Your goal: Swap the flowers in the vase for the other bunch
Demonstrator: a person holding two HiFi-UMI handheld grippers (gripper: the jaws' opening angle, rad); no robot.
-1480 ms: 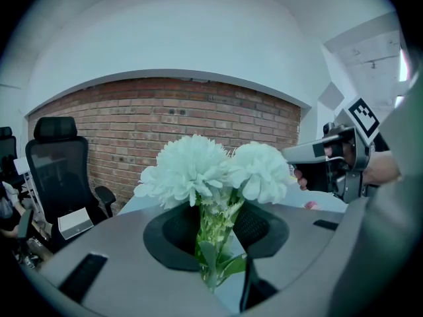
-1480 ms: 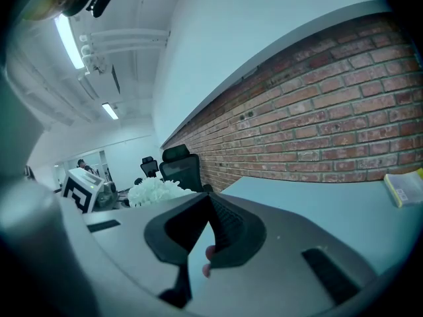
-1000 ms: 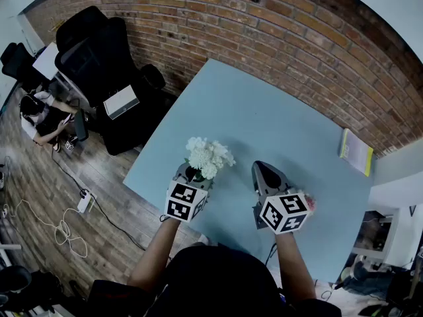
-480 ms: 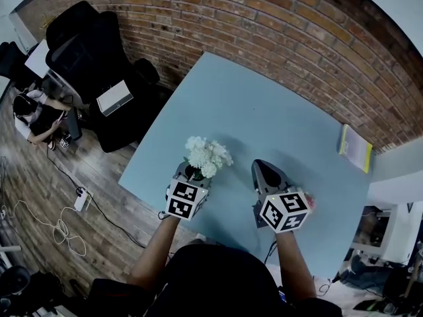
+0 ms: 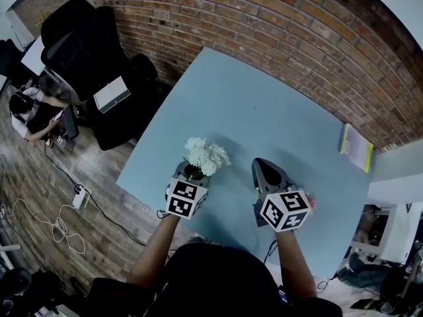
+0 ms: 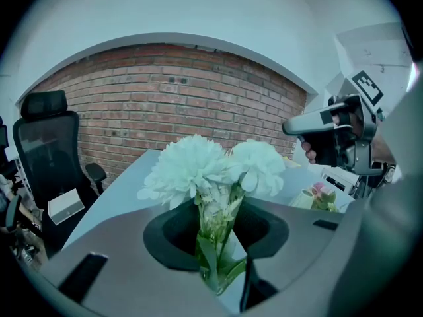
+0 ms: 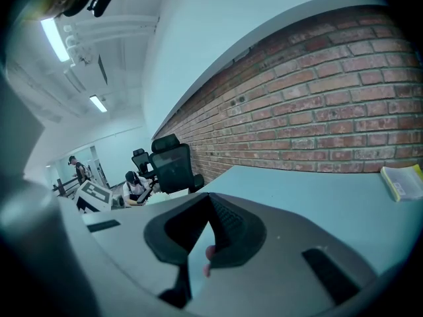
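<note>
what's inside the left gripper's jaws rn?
Green stems of the white flowers, clamped by the left gripper. The stem ends are hidden under the gripper body.

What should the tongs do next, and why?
Probably open the right tongs and go for the pink flowers. They sit in the vase, so the white bunch held in the left tongs has no room yet, and the right tongs are shut.

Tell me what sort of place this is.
Most likely an open-plan office or shared workspace. It has a bare brick wall, black high-backed office chairs beside it, a person seated nearby, and a power strip with cables on the wooden floor.
</note>
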